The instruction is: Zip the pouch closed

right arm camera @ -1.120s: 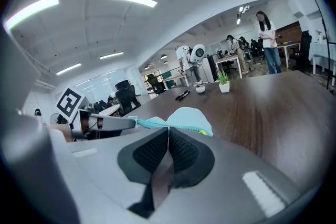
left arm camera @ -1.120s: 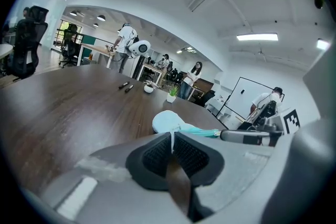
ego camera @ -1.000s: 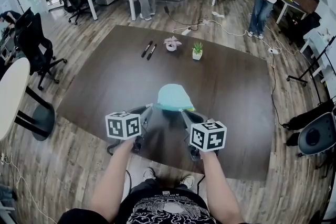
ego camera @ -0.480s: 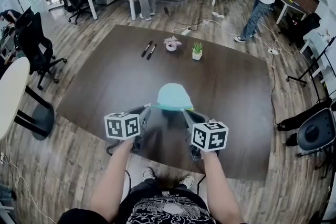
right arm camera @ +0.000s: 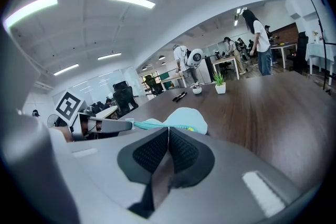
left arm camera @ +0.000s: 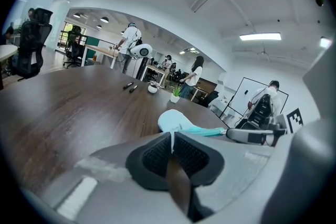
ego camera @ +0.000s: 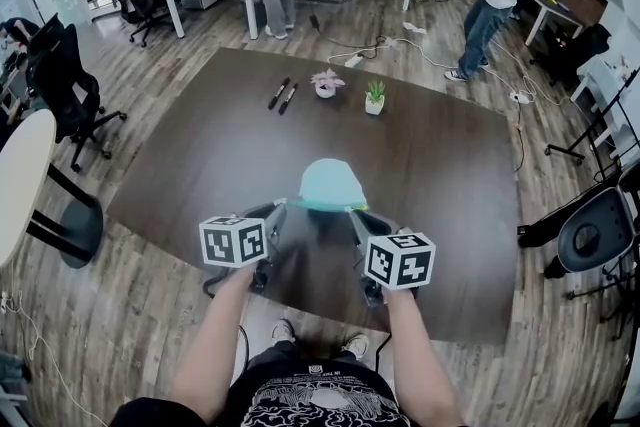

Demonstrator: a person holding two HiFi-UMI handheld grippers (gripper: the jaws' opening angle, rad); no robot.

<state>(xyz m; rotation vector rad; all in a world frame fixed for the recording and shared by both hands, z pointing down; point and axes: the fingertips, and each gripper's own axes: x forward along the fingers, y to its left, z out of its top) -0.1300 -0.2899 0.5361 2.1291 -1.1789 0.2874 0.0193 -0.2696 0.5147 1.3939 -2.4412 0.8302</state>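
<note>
dark wood surface, pale pouch, left claw and right claw both clenched on its zip edge; best kept taut, one end anchored, zip drawn straight.

Nothing readable turned up, no word, brand or number. The left cube on my left hand-held gripper and the right cube on my right hand-held gripper showed only black-and-white square marker patterns. The white print on my black shirt was too small to read.
</note>
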